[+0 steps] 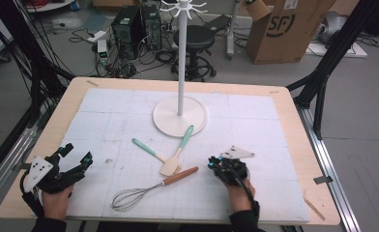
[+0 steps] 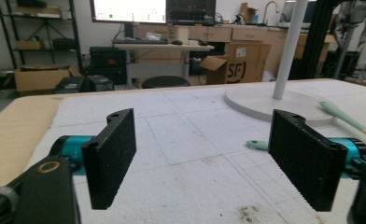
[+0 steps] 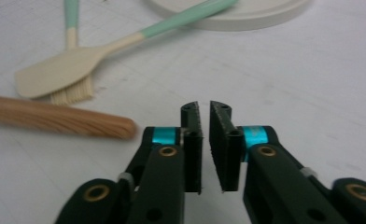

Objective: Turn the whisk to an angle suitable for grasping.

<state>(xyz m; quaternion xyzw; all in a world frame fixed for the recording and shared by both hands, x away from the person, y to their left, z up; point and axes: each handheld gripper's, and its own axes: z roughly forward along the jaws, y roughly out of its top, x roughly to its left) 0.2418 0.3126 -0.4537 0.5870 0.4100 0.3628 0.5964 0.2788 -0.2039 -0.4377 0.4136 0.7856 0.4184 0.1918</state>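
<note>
While the high view looked down on the white mat (image 1: 236, 108), the left gripper (image 1: 79, 157) sat at the mat's near left corner with its jaws spread and nothing between them, well apart from the utensils. The right gripper (image 1: 211, 163) rested near the mat's front edge, just beside the wooden handle end of the whisk (image 1: 153, 187), which lay slanted with its wire loops toward the person. Beyond the whisk lay the spatula (image 1: 177, 154), its mint handle reaching onto the rim of the stand's round base (image 1: 164, 121), and the brush (image 1: 151, 151), whose head end met the spatula's blade.

From the left gripper view, the left gripper (image 2: 204, 154) held its two black jaws wide apart over bare mat, with the stand's base (image 2: 251, 100) and its white pole ahead to the right and a mint handle tip (image 2: 256, 144) peeking beside the right jaw.

From the right gripper view, the right gripper (image 3: 204, 109) had its jaws parted by a narrow slit and empty. The whisk's wooden handle (image 3: 55, 120) ended just to their left, not touching. The spatula (image 3: 69, 67) lay past it, over the brush's bristles (image 3: 73, 93).
</note>
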